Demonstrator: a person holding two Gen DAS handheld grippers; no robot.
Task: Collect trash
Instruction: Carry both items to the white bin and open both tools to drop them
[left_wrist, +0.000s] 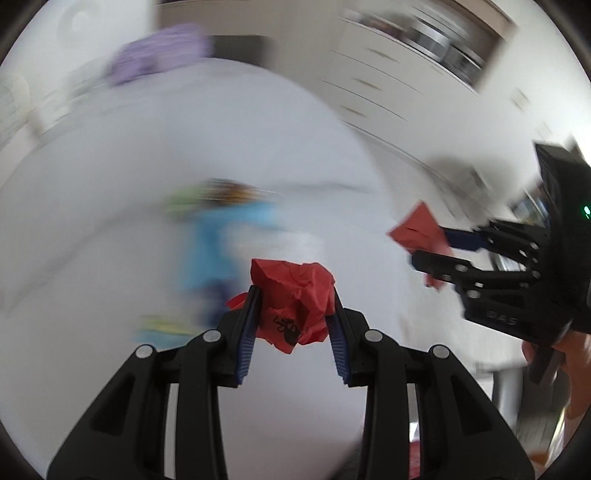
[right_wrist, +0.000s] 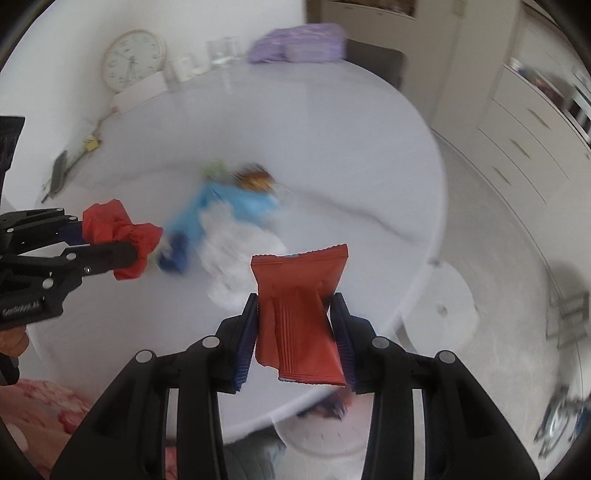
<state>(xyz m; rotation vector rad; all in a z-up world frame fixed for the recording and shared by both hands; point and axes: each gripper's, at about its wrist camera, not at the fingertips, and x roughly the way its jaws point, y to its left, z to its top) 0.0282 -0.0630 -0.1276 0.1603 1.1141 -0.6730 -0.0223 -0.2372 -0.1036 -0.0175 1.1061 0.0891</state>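
Left gripper clenching crumpled red paper above white table. Right gripper pinching flat red wrapper mid-body. Both likely handling light, soft, crushable; wrapper probably slippery.

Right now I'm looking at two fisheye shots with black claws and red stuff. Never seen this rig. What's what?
There is no robot: a person holds a two-finger claw in each hand, and a camera on each claw looks along its fingers.

The left wrist view shows the left claw shut on a crumpled red paper; the other claw shows at its right edge.

The right wrist view shows the right claw shut on a flat red wrapper.

Below is a round white table with a blurred pile of litter in blue, white and green. A clock leans at the far side.
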